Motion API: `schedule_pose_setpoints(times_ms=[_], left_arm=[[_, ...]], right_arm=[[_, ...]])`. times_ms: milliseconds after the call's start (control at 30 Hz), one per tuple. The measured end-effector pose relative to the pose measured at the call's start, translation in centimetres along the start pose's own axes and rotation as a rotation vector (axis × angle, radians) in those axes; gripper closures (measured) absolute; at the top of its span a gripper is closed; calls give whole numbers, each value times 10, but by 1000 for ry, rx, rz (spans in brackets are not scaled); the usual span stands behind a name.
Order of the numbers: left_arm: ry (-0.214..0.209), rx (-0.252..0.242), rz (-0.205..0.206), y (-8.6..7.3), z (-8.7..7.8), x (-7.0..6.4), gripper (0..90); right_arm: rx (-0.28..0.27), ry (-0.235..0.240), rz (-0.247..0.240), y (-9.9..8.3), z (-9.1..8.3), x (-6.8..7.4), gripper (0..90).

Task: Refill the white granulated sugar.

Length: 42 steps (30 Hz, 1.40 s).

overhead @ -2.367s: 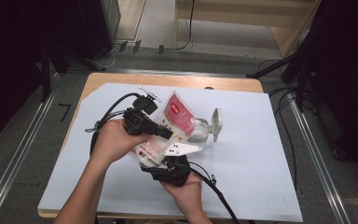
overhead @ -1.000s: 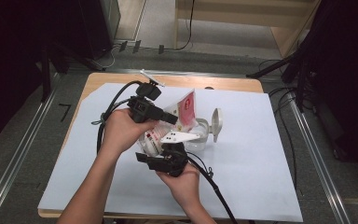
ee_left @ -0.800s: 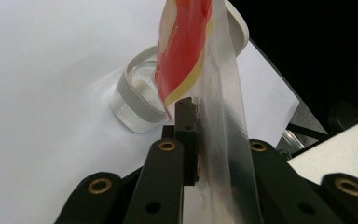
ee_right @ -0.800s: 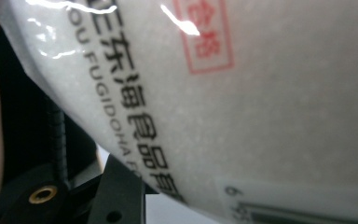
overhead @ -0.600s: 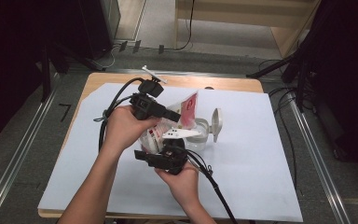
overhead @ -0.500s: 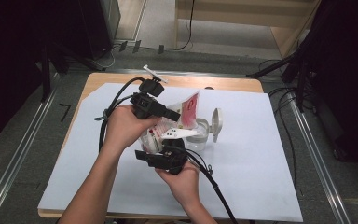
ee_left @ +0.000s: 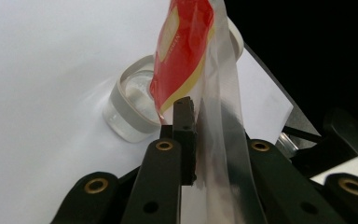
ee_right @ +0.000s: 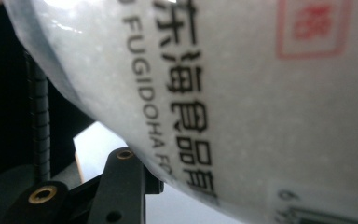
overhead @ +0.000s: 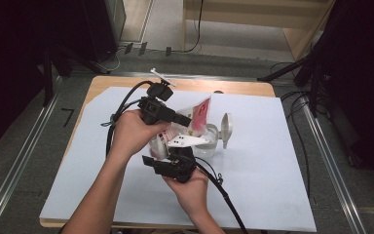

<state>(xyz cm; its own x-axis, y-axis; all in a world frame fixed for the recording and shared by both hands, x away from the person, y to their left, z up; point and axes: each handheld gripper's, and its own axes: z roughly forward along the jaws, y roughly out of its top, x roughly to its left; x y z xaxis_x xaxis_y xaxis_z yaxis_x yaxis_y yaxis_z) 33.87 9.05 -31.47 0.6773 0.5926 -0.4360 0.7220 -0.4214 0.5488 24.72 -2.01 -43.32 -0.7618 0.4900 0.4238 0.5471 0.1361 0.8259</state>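
Observation:
A plastic bag [overhead: 200, 115] with a red printed top and white grainy contents hangs tilted over a clear glass jar [overhead: 211, 143]. The jar's hinged lid [overhead: 226, 127] stands open to the right. My left gripper [overhead: 187, 119] is shut on the bag's upper clear edge; in the left gripper view the film [ee_left: 216, 93] is pinched between its jaws, with the jar [ee_left: 129, 108] below. My right gripper [overhead: 174, 152] is shut on the bag's lower end from the near side. In the right gripper view the bag's printed white belly [ee_right: 242, 93] presses close above one finger [ee_right: 121, 184].
A white sheet [overhead: 272, 170] covers most of the wooden table [overhead: 126, 81]. Black cables [overhead: 224, 195] trail from both grippers towards the near edge and the left. Metal rails [overhead: 331, 161] run along both sides of the table, above a dark floor.
My left gripper has risen and moved away from the person, tipping the bag from lying low to standing tilted over the jar. In the last half second almost nothing has moved.

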Motion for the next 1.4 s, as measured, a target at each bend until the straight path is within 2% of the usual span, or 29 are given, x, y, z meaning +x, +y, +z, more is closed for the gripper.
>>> schedule_pose_setpoints(times_ms=[300, 433, 533, 667, 800, 967, 1000, 1167, 1233, 1400], left_arm=[[-1, -6, 28, 0, 0, -5, 786], [19, -3, 25, -1, 0, -6, 833], [21, 1, 19, -1, -1, -5, 855], [0, -18, 12, -2, -1, -3, 857], [10, -16, 30, -1, -1, -4, 857], [14, -25, 50, -1, -1, -5, 856], [9, -13, 55, -1, -1, -4, 859], [27, -4, 139, -2, 0, -6, 854], [40, -1, 153, -1, 0, -7, 851], [29, -12, 143, 0, 0, -8, 843]], right_arm=[[-14, 31, 39, 3, -5, 0, 624], [-14, 28, 44, 3, -5, 0, 624], [-12, 16, 22, 3, -5, 1, 623], [-7, 0, -16, 2, -5, 3, 607], [-5, 1, -26, 2, -6, 4, 627], [-7, 3, -6, 2, -6, 4, 631], [-5, 3, -4, 2, -6, 4, 631], [2, 5, 9, 2, -6, 4, 632], [3, 6, 15, 2, -6, 3, 632], [-3, 11, 19, 2, -7, 2, 632]])
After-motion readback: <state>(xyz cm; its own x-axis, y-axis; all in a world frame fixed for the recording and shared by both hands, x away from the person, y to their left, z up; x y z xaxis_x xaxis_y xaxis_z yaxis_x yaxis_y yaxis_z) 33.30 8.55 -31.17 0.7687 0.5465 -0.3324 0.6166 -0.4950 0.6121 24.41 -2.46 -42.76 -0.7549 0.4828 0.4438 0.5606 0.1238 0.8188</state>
